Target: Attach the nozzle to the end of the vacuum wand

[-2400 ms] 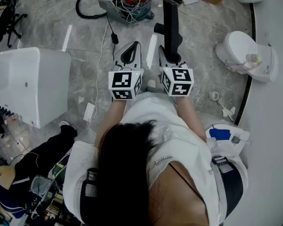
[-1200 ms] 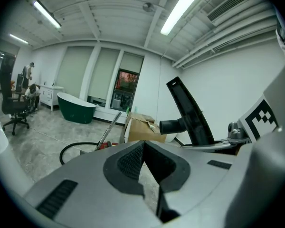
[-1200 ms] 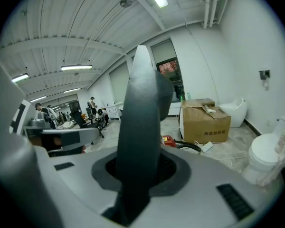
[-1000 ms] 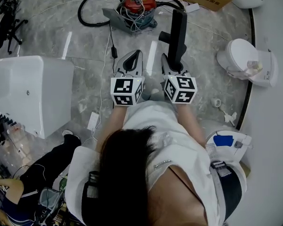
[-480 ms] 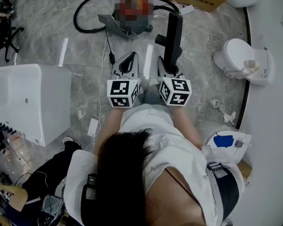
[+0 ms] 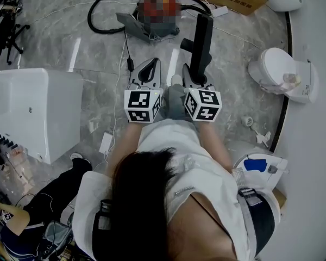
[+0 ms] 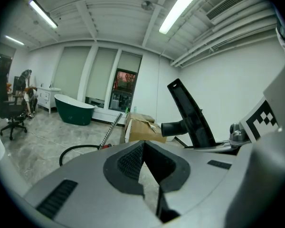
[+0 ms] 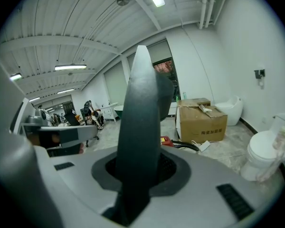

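Black flat plastic nozzle (image 8: pixel 141 127) stands upright, clenched in our right gripper (image 6: pixel 197 76); our left gripper (image 7: pixel 145 148) is shut on nothing. The silvery metal wand (image 7: pixel 111 128) leans well apart. We should steady the wand with the left gripper, then line up the nozzle's socket before pushing.

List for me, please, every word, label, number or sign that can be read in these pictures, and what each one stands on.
No text here can be read for certain.
Cardboard box: one dark line of print on its front face, too blurred to read.
Left marker cube and right marker cube: black-and-white square patterns only, no letters or digits.
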`<action>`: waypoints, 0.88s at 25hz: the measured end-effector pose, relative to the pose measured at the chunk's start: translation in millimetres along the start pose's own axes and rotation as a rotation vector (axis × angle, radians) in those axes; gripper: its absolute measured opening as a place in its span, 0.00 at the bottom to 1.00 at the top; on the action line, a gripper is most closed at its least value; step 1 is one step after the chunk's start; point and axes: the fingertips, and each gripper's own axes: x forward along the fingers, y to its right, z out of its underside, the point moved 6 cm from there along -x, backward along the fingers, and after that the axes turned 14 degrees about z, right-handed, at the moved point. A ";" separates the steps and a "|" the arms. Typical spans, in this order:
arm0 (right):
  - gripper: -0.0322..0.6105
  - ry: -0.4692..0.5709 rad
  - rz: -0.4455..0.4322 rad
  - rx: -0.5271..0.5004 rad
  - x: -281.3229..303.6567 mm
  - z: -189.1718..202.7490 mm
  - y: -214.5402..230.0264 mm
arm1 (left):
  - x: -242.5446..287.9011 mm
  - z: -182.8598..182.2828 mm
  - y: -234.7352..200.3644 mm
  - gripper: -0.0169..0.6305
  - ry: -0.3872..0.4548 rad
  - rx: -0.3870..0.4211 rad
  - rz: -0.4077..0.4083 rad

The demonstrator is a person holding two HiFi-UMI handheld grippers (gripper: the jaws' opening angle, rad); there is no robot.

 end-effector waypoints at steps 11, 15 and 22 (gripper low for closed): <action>0.20 -0.013 -0.039 -0.031 35.7 -17.5 16.1 | 39.8 -10.7 -10.2 0.03 -0.003 -0.004 -0.020; 0.20 -0.014 -0.058 -0.044 52.2 -29.0 21.4 | 55.3 -18.5 -14.2 0.03 0.002 -0.002 -0.033; 0.20 -0.022 -0.083 -0.060 83.8 -47.2 30.1 | 86.8 -31.6 -25.9 0.03 0.006 -0.009 -0.050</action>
